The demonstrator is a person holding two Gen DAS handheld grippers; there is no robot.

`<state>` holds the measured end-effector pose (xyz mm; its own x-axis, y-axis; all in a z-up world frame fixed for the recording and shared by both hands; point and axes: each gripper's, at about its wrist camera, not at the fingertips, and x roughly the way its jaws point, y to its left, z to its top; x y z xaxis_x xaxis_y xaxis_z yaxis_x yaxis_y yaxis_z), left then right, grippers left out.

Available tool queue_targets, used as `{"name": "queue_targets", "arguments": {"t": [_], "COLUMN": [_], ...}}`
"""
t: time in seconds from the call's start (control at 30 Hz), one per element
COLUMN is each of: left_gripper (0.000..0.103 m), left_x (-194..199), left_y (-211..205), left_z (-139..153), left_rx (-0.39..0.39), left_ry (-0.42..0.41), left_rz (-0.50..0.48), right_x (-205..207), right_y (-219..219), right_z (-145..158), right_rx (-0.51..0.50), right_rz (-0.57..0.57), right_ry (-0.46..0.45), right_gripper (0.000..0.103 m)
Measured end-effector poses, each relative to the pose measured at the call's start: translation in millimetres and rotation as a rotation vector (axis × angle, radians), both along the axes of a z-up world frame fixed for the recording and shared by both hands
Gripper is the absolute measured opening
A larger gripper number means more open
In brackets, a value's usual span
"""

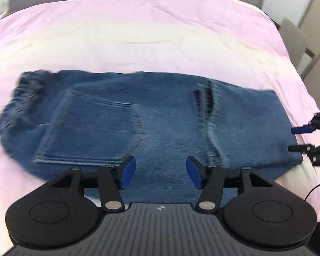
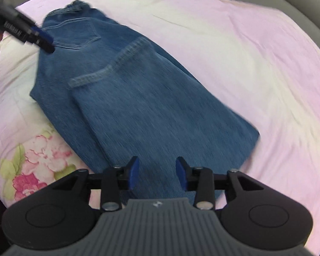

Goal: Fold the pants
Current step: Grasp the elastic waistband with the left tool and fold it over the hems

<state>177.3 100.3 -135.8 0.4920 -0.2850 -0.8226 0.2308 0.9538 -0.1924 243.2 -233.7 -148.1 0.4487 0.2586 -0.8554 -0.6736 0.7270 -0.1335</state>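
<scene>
Blue denim pants (image 1: 151, 119) lie folded into a compact stack on a pink bedsheet (image 1: 138, 32). The waistband is at the left in the left wrist view and at the far end in the right wrist view (image 2: 134, 98). My left gripper (image 1: 161, 171) is open and empty, just above the near edge of the pants. My right gripper (image 2: 156, 173) is open and empty over the folded end of the pants. It also shows at the right edge of the left wrist view (image 1: 298, 139), beside the pants' fold. The left gripper appears in the right wrist view (image 2: 47, 42) near the back pocket.
The sheet has a pink floral print (image 2: 38, 166) near the bed's edge. Grey chairs (image 1: 292, 40) stand beyond the bed on the right. A thin black cable (image 1: 315, 189) lies at the right.
</scene>
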Motion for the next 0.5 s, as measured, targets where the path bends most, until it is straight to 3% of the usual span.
{"name": "queue_targets", "arguments": {"t": [0.13,0.3,0.5], "left_gripper": [0.074,0.081,0.081], "left_x": [1,6,17], "left_y": [62,130,180], "left_z": [5,-7,-35], "left_rx": [-0.050,-0.135,-0.259], "left_ry": [-0.014,-0.001,0.013], "left_rz": [0.165,0.394,0.563], "right_x": [15,41,74], "right_y": [49,99,146], "right_z": [-2,-5,-17], "right_rx": [-0.018,-0.027,-0.112], "right_rz": [0.164,0.317,0.452], "right_ry": [-0.033,-0.052,-0.058], "right_gripper": [0.049,0.074,0.077]}}
